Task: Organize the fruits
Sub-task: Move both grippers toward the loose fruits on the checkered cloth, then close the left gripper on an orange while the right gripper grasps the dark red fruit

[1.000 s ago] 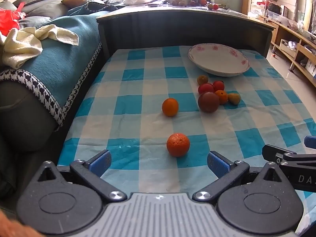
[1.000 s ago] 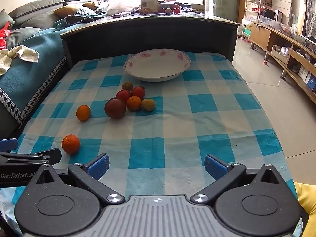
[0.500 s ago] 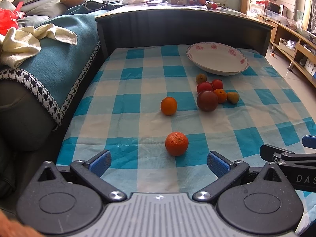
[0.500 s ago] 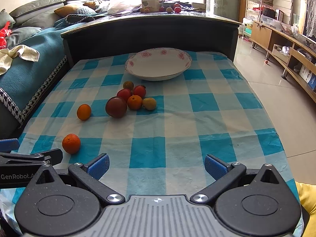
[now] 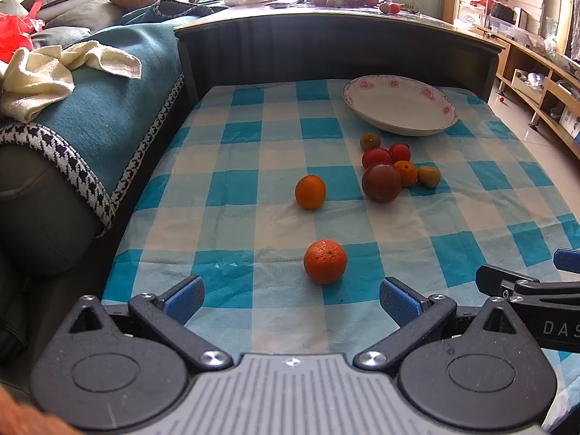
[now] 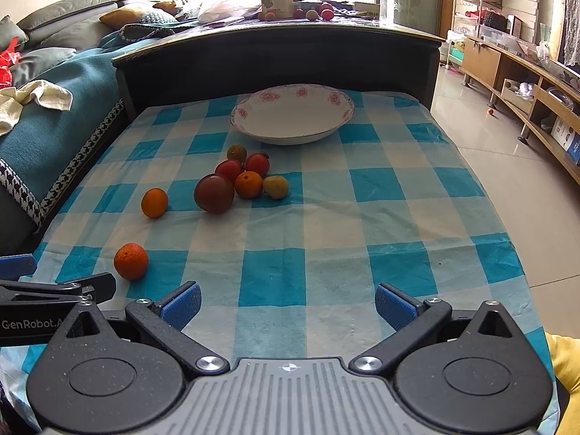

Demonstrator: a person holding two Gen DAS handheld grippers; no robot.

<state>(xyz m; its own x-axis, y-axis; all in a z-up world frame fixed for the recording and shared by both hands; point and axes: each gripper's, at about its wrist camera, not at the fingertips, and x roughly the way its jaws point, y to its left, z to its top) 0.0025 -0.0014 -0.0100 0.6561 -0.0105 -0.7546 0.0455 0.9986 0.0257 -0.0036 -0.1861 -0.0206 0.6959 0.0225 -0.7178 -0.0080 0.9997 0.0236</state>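
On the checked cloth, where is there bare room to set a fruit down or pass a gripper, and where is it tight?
Free: the right half of the checked cloth, from the bowl to the right gripper, and the left strip by the sofa. Crowded: the fruit cluster just before the bowl, with two oranges strung toward the left gripper.

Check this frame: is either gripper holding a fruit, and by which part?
Nothing is held. The left gripper and right gripper are both open and empty; the nearest orange lies on the checked cloth, untouched.
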